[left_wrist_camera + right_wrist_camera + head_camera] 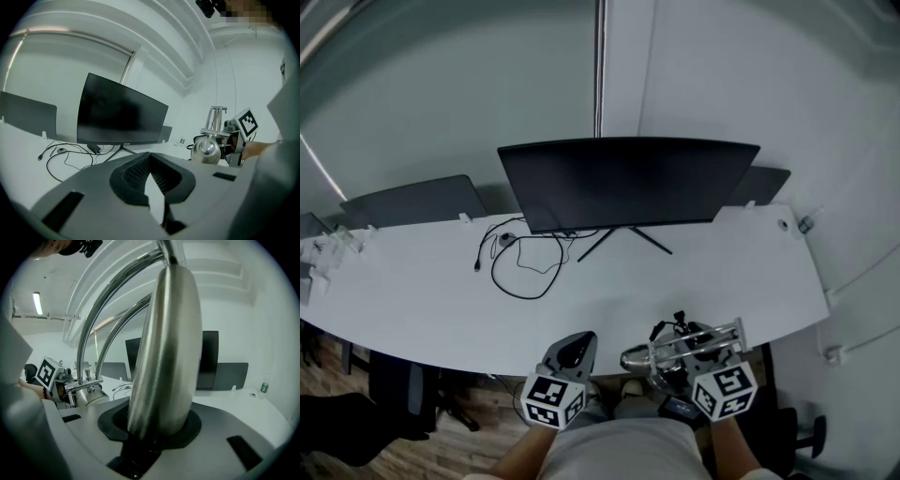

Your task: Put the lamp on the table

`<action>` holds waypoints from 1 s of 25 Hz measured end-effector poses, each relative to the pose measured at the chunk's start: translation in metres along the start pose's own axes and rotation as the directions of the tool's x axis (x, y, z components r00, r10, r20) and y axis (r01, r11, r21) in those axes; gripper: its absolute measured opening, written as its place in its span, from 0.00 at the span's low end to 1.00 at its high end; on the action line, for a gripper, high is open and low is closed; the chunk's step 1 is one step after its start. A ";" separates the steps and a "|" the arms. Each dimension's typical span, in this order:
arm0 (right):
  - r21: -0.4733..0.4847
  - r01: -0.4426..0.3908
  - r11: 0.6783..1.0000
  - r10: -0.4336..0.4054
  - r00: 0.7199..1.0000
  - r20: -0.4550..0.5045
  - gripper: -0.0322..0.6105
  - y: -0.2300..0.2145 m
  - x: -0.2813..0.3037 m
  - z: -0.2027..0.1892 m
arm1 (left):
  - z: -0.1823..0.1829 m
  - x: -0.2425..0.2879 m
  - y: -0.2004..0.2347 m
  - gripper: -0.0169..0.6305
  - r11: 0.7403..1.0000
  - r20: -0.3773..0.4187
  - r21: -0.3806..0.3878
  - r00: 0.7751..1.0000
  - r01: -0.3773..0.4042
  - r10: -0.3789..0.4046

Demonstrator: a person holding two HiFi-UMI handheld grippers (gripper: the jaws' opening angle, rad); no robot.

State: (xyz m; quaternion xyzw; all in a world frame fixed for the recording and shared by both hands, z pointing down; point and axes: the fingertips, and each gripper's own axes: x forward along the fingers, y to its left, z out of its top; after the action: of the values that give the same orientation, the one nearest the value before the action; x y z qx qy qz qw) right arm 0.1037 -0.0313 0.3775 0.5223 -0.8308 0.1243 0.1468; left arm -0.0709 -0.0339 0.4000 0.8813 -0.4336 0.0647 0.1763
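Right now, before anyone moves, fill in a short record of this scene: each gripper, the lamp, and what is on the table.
Left gripper: jaws together, nothing between them
Right gripper: shut on the lamp
Lamp position: held at the near edge of the table
Lamp finish: shiny metal
On the table: a dark monitor at the back, loose cables in front of it

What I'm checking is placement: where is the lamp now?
Head view, lower right: the lamp is gripped in the right tool at the near edge of the table.
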 end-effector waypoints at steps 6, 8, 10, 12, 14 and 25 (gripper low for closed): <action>-0.012 -0.035 0.999 0.035 0.999 -0.012 0.26 -0.011 0.009 0.004 | 0.005 0.013 -0.004 0.03 0.999 0.004 -0.015 1.000 -0.030 0.030; -0.011 -0.044 0.999 0.043 0.999 -0.016 0.26 -0.014 0.013 0.004 | 0.005 0.017 -0.005 0.03 0.999 0.001 -0.018 0.999 -0.036 0.036; -0.007 -0.050 0.999 0.050 0.999 -0.019 0.26 -0.018 0.017 0.004 | 0.005 0.021 -0.004 0.03 0.999 -0.003 -0.021 0.999 -0.042 0.042; -0.006 -0.054 0.999 0.054 0.998 -0.021 0.26 -0.022 0.022 0.005 | 0.005 0.025 -0.003 0.03 0.999 -0.007 -0.022 0.999 -0.047 0.047; -0.008 -0.059 0.998 0.059 0.998 -0.023 0.26 -0.025 0.028 0.005 | 0.005 0.029 -0.001 0.03 0.998 -0.013 -0.023 0.999 -0.052 0.051; -0.014 -0.068 0.998 0.067 0.997 -0.034 0.26 -0.045 0.073 0.010 | 0.004 0.051 0.024 0.03 0.996 -0.039 -0.031 0.996 -0.081 0.080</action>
State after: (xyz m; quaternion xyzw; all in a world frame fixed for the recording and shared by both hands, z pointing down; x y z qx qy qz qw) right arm 0.1134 -0.1142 0.3981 0.4906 -0.8464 0.1314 0.1602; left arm -0.0582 -0.0869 0.4165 0.8589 -0.4662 0.0812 0.1959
